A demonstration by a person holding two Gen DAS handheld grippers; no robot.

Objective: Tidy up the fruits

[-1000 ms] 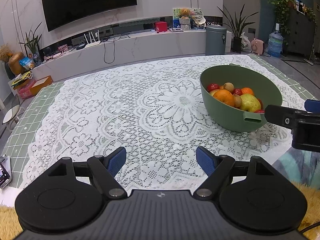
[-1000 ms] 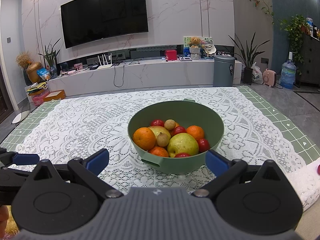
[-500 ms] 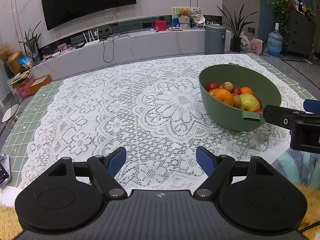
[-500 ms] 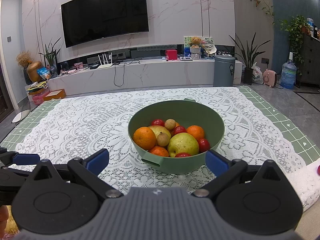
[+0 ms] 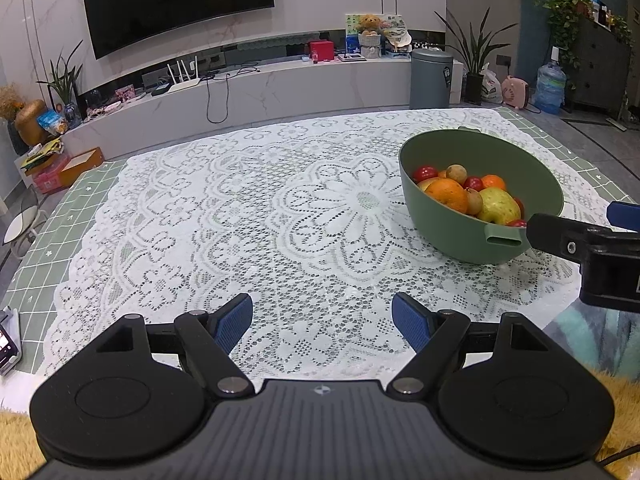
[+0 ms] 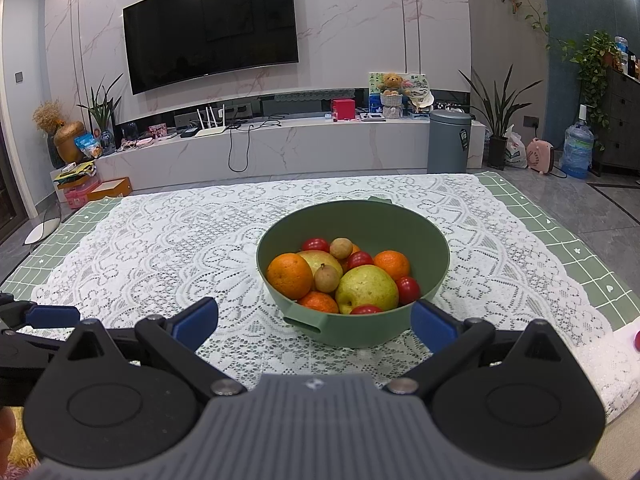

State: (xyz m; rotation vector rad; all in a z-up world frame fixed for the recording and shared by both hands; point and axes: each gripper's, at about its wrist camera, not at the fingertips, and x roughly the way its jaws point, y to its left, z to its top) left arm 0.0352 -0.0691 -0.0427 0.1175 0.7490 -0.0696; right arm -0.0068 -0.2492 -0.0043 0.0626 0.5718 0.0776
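A green bowl (image 6: 434,248) stands on the lace tablecloth, holding oranges (image 6: 289,275), a yellow-green apple (image 6: 368,286), small red fruits (image 6: 407,289) and small brown fruits (image 6: 327,278). My right gripper (image 6: 314,322) is open and empty, its fingers just in front of the bowl's near handle. My left gripper (image 5: 322,322) is open and empty over the cloth near the table's front edge. The bowl (image 5: 452,236) lies to its right, beside the right gripper's finger (image 5: 560,236).
A white lace cloth (image 5: 240,216) covers a green checked mat on the table. A small red thing (image 6: 636,340) lies at the table's right edge. A phone-like device (image 5: 8,344) lies at the left edge. A TV wall and bin stand beyond.
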